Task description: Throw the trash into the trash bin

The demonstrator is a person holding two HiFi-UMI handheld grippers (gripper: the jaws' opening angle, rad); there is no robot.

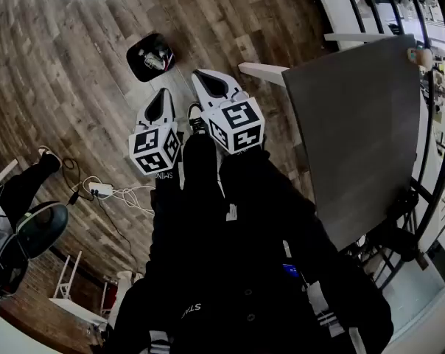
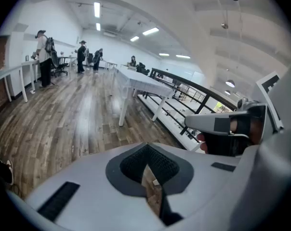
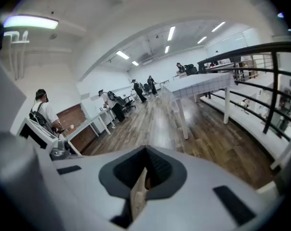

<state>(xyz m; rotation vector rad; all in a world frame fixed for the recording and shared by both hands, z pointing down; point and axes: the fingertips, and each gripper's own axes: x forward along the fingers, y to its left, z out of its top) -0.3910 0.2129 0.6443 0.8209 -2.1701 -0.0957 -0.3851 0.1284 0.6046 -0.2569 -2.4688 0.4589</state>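
Black trash bin (image 1: 150,56) is holding white trash (image 1: 156,62), and left gripper (image 1: 162,98) and right gripper (image 1: 205,80), jaws together and empty, are hovering near it, so the task is looking finished.

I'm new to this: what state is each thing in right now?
Left tongs: shut, empty.
Right tongs: shut, empty.
Trash bin: upright on the floor, lidless, trash inside.
Power strip: lying on the floor, cables running from it.
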